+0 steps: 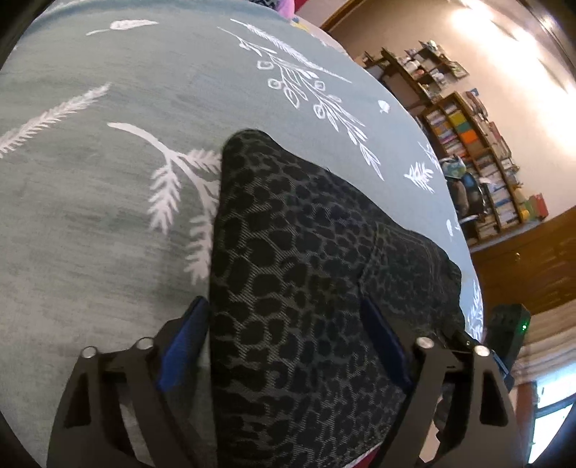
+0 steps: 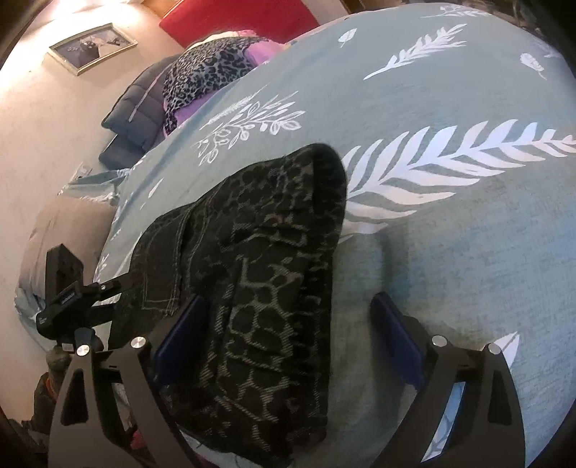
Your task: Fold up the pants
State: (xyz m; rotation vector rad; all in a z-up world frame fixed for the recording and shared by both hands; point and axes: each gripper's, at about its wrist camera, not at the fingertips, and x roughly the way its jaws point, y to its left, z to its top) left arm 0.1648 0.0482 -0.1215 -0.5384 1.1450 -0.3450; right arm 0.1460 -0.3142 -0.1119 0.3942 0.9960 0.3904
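Note:
Dark pants with a grey-and-black spotted print lie folded into a narrow stack on the teal bedsheet. My left gripper straddles their near end with jaws wide; the fabric fills the gap between the blue pads, and no squeeze shows. In the right wrist view the pants show a stitched pocket seam on the left. My right gripper is open: its left pad sits against the pants' edge and its right pad stands apart over bare sheet. The left gripper's body shows at the pants' left side.
A bookshelf stands beyond the bed's right edge. At the bed's far end lie a leopard-print garment and a dark puffer jacket below a red headboard. A framed picture hangs on the wall.

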